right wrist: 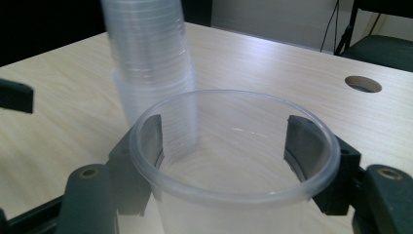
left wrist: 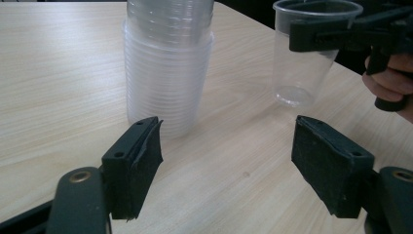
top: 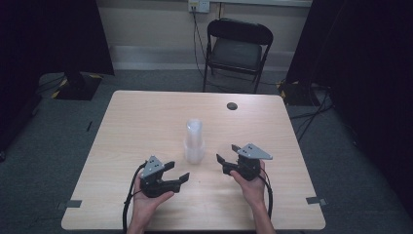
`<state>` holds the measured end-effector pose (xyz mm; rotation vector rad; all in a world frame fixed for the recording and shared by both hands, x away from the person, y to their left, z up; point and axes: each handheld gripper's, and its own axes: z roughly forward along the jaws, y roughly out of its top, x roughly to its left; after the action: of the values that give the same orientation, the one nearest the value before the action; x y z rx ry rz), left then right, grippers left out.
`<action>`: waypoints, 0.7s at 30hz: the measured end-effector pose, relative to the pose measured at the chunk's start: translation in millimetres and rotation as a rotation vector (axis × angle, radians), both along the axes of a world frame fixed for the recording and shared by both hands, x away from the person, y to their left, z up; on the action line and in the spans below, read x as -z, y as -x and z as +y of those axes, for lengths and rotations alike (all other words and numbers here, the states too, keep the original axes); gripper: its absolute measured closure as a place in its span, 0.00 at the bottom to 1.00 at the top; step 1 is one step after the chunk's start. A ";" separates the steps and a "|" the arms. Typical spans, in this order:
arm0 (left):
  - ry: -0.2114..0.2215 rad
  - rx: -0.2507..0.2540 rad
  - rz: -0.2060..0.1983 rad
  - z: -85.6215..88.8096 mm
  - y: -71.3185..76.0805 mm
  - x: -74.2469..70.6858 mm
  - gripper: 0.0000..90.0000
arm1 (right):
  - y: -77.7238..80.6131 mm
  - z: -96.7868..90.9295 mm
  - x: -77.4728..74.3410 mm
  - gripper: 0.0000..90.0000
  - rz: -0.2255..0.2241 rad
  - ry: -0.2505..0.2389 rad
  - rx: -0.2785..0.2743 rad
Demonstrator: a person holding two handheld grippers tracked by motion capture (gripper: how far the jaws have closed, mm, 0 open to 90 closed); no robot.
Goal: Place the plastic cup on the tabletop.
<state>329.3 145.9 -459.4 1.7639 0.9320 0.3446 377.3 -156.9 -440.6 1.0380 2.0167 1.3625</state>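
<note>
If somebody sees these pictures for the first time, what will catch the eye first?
Probably the tall stack of clear cups standing mid-table. Next, the single clear cup gripped between the jaws of the right tongs, right of the stack, while the left tongs sit open and empty.

Cup stack [top: 194, 141] stands upright on the counter [top: 146, 117], mid-width, between your two grippers. Your left gripper [top: 178, 174] sits near-left of it; your right gripper [top: 226, 155] near-right, its jaws around a single cup [right wrist: 234, 161]. A chair [top: 237, 48] stands behind the counter.
</note>
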 end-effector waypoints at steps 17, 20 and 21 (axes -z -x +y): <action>-0.013 -0.028 0.010 3.0 -1.1 5.2 0.24 | -43.6 -6.6 -2.2 0.33 0.001 -0.050 0.089; -0.027 -0.029 0.006 2.9 -1.2 6.5 0.24 | -49.0 -6.1 -4.2 0.33 -0.017 -0.044 0.098; -0.030 -0.036 0.011 3.5 -1.3 6.3 0.24 | -51.5 -6.8 -4.1 0.33 -0.020 -0.064 0.109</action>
<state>330.6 149.4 -465.7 1.7799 0.9715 0.3738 428.8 -163.6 -436.5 1.1406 1.8841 1.3827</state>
